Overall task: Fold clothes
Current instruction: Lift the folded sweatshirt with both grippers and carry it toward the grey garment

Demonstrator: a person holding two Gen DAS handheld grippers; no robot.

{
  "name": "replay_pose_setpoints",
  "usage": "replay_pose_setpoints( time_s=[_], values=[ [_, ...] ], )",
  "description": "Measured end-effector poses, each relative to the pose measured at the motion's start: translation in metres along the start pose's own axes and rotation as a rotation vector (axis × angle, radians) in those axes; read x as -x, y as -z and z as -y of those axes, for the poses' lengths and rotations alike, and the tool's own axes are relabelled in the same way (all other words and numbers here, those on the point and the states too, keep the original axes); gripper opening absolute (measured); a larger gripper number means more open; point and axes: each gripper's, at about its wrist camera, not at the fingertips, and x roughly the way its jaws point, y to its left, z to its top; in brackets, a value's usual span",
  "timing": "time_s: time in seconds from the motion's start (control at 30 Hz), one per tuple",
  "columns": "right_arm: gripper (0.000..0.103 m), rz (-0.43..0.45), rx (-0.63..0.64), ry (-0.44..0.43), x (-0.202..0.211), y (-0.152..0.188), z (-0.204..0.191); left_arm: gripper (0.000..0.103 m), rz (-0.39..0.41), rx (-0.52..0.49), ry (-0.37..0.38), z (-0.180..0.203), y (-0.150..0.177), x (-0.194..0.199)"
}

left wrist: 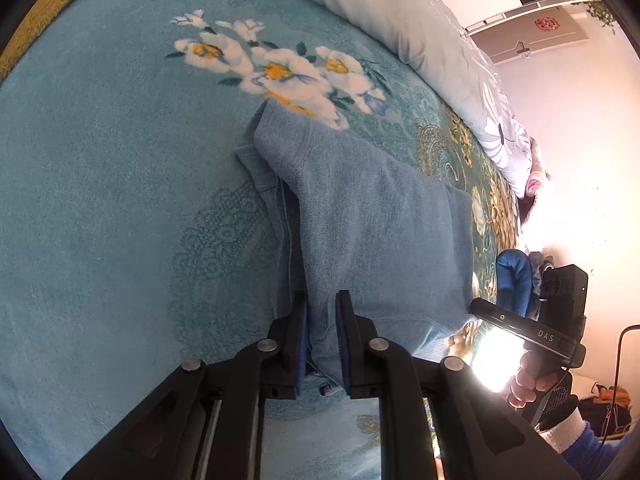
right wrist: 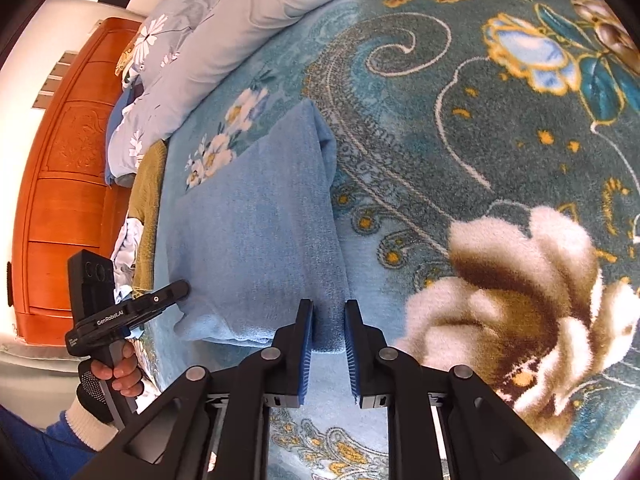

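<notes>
A folded blue knit garment (left wrist: 360, 208) (right wrist: 256, 232) lies flat on the bed. My left gripper (left wrist: 322, 300) straddles its near left edge. The cloth runs between the blue pads (left wrist: 303, 320), which stand apart without pinching it. From the right wrist view, the left gripper (right wrist: 182, 288) rests its tip at the garment's left corner. My right gripper (right wrist: 328, 308) stands over the near right edge, jaws apart, with the cloth lying slack between them. The right gripper (left wrist: 480, 308) also shows at the garment's far side in the left wrist view.
A teal floral blanket (left wrist: 100, 160) (right wrist: 480, 140) covers the bed. A pale blue duvet with pillows (left wrist: 380, 8) (right wrist: 240, 20) is heaped along the far side. A mustard cloth (right wrist: 150, 184) and an orange wooden headboard (right wrist: 68, 168) lie to the left. Gloved hands (left wrist: 528, 384) (right wrist: 116, 372) hold the handles.
</notes>
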Motion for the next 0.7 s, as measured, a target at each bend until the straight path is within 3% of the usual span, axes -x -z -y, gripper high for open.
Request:
replay_pose_setpoints(
  time_s=[0.03,0.07,0.1,0.17,0.37,0.47,0.7],
  values=[
    [0.038,0.017,0.003,0.001,0.004,-0.001,0.000,0.041,0.015,-0.001,0.002,0.000,-0.002,0.004],
    [0.043,0.031,0.002,-0.002,0.006,-0.004,0.001,0.060,0.034,-0.004,0.002,0.000,-0.004,0.008],
    [0.050,0.044,0.001,-0.007,0.008,-0.007,0.002,0.072,0.054,-0.008,0.003,0.000,-0.008,0.010],
    [0.054,0.053,-0.002,-0.009,0.004,-0.016,0.004,0.076,0.076,-0.021,0.001,0.001,-0.014,0.010],
    [0.055,0.023,0.011,-0.057,-0.024,-0.045,0.007,0.078,-0.011,-0.013,0.034,-0.003,-0.030,-0.025],
    [0.055,-0.016,0.020,-0.073,-0.041,-0.051,0.008,0.078,-0.044,-0.026,0.045,-0.002,-0.031,-0.039],
    [0.057,-0.018,0.005,-0.133,-0.045,-0.052,0.011,0.077,-0.042,-0.028,0.097,-0.001,-0.031,-0.042]
  ],
)
